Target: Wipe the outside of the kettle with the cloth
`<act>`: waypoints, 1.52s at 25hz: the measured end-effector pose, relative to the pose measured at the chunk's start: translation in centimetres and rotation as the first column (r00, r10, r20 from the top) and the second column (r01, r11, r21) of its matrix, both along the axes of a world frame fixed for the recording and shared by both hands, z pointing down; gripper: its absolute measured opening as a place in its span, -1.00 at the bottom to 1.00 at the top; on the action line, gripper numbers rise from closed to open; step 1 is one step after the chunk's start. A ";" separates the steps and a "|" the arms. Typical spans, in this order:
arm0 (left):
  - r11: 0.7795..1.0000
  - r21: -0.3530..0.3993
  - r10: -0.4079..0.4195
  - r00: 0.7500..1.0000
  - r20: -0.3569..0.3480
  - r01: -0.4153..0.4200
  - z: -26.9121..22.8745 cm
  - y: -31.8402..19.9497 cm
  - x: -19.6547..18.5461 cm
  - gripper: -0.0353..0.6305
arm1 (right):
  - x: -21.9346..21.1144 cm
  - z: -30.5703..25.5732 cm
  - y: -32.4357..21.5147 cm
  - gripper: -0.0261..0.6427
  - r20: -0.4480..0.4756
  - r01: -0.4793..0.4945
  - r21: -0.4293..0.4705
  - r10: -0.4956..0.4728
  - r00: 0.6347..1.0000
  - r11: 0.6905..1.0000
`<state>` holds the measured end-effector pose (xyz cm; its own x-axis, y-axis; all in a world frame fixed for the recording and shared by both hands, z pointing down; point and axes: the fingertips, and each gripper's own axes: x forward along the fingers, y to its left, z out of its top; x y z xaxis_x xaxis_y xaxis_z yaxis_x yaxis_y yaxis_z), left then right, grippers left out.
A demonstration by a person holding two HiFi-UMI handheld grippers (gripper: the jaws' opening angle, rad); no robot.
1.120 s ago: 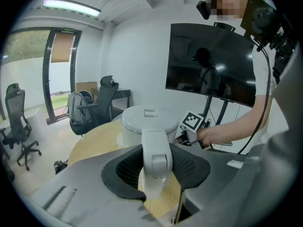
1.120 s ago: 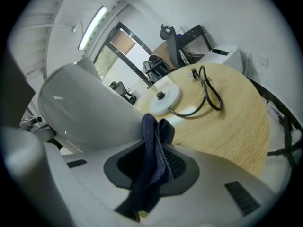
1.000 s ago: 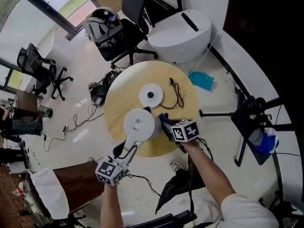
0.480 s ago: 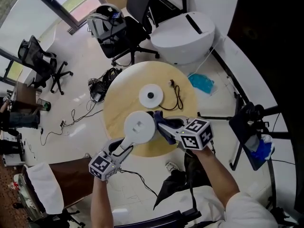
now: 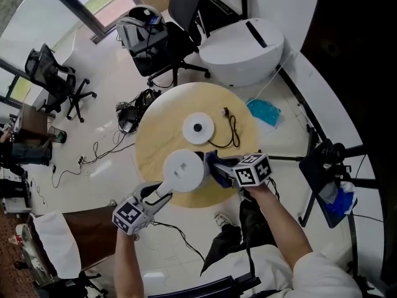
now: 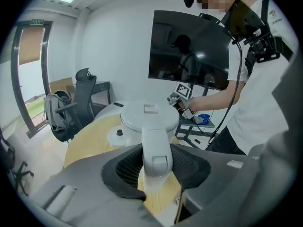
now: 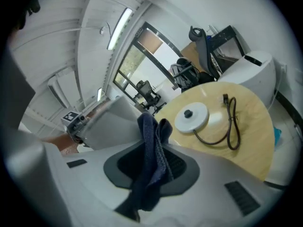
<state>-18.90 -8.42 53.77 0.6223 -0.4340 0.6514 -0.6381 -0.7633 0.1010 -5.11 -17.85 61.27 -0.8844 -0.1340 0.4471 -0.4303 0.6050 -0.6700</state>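
Note:
A white kettle (image 5: 183,171) stands near the front edge of the round wooden table (image 5: 155,135). My left gripper (image 5: 155,197) is shut on its handle (image 6: 155,150), which runs between the jaws toward the lid (image 6: 149,117). My right gripper (image 5: 231,171) is shut on a dark blue cloth (image 7: 151,155). The cloth (image 5: 215,165) lies against the kettle's right side. In the right gripper view the kettle's white wall (image 7: 111,122) is close at the left of the cloth.
The kettle's round base (image 5: 198,128) and its black cord (image 5: 232,126) lie on the table behind the kettle. Office chairs (image 5: 167,36), a white rounded unit (image 5: 245,45), a tripod stand (image 5: 322,160) and floor cables (image 5: 127,117) surround the table.
My right gripper has moved up along the kettle's right side with the cloth in it. My left gripper has rolled a little and kept its hold on the handle.

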 end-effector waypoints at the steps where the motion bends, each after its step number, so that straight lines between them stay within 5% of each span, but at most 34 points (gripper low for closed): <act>1: 1.000 -0.002 -0.001 1.000 0.001 0.001 0.0 0.0 0.0 -0.39 | -0.1 1.7 -0.3 -0.67 -0.031 0.007 -0.020 -0.007 0.999 1.000; 9: 0.999 -0.018 -0.029 1.000 -0.005 0.029 0.1 0.2 0.1 -0.39 | -0.4 11.7 -1.9 -0.67 -0.273 0.096 -0.140 -0.131 0.953 0.986; 13: 0.999 -0.022 -0.045 0.999 -0.015 0.045 0.1 0.2 0.1 -0.39 | -0.9 12.1 -2.3 -0.67 -0.295 0.146 -0.131 -0.179 0.939 0.981; 20: 0.999 -0.027 -0.043 0.999 -0.009 0.043 0.4 0.3 0.1 -0.39 | -2.7 3.2 -2.3 -0.67 -0.111 0.325 -0.003 -0.324 0.940 0.946; 27: 0.998 -0.037 -0.042 0.998 0.044 0.044 1.0 -0.1 -0.5 -0.37 | -2.1 -5.0 -1.4 -0.67 0.144 0.446 0.033 -0.446 0.883 0.894; 29: 0.995 -0.040 -0.094 0.994 0.050 0.096 1.7 -0.5 -1.3 -0.16 | -1.8 -5.3 -1.1 -0.67 0.156 0.456 0.046 -0.457 0.876 0.889; 30: 0.991 -0.038 -0.131 0.991 -0.001 0.131 1.1 -0.9 -1.2 -0.03 | -1.6 -5.2 -1.2 -0.67 0.153 0.449 0.043 -0.450 0.880 0.893; 34: 0.948 0.010 -0.310 0.931 -0.194 0.318 -3.0 -1.5 -1.4 0.06 | -1.6 -5.3 -2.2 -0.67 0.162 0.383 0.044 -0.384 0.909 0.923; 36: 0.885 0.017 -0.451 0.865 -0.218 0.466 -4.2 -0.8 -2.4 0.06 | -2.0 -5.7 -3.1 -0.67 0.146 0.359 0.068 -0.365 0.919 0.931; 38: 0.803 -0.061 -0.587 0.768 -0.258 0.593 -4.5 0.5 -2.5 0.05 | -2.7 -6.1 -4.1 -0.67 0.132 0.338 0.092 -0.348 0.928 0.937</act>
